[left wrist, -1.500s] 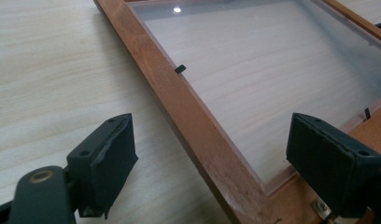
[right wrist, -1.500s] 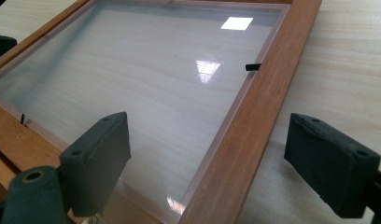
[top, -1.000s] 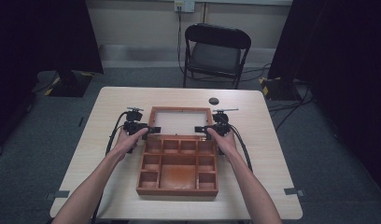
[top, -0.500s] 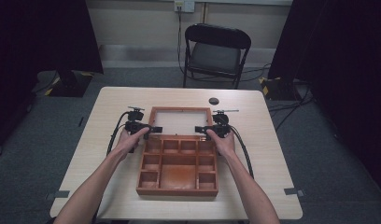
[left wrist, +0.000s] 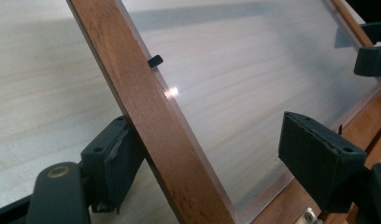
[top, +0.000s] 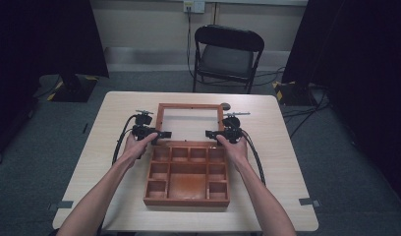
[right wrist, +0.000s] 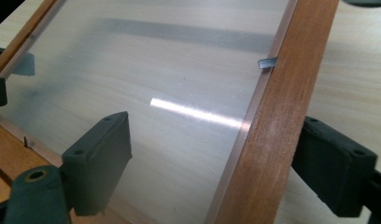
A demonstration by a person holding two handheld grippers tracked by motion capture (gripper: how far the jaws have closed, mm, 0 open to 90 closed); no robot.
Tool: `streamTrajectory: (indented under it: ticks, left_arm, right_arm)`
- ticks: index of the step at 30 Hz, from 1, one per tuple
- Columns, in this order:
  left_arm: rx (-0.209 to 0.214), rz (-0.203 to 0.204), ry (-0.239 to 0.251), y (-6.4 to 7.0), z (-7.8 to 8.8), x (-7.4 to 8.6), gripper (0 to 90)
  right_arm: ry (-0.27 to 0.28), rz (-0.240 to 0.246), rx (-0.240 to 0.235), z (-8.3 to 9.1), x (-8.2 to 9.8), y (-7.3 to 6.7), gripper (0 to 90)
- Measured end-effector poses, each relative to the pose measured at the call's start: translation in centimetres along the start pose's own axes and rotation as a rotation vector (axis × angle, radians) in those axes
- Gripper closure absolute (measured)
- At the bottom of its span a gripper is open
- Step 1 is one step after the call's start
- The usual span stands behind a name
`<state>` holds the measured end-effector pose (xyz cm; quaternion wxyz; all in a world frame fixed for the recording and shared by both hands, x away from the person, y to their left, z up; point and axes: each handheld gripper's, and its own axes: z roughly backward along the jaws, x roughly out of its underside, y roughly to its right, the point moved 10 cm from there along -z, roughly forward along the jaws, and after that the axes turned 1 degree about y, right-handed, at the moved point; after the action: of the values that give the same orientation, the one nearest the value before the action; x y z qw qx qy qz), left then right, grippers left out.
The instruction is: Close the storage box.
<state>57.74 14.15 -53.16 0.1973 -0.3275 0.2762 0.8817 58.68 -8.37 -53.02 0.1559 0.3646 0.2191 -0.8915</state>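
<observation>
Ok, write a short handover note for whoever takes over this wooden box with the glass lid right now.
Left gripper: jaws straddle the left rail of the glass lid; one pad is against the rail, the other stands clear over the pane, so no grip yet. They have just been closing.
Right gripper: the same on the right rail, one pad close to the wood, the other off it, also closing.
The wooden compartment box sits open on the table, its lid folded back flat behind it.
Done: both grippers placed on the lid rails.
Left: probably close both grips, then swing the lid over the box.
</observation>
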Motion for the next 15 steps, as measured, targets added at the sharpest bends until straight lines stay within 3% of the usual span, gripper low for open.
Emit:
streamTrajectory:
  ticks: [9, 15]
  left_arm:
    - [-0.028, -0.028, 0.034, 0.5, 1.0, -0.7, 26.7]
    - [-0.012, -0.037, 0.074, 0.8, 2.3, -1.1, 30.3]
  right_arm:
    - [0.061, 0.016, 0.03, 1.4, -1.0, -0.3, 27.2]
    - [0.099, 0.013, 0.015, 2.4, -1.7, -0.8, 30.9]
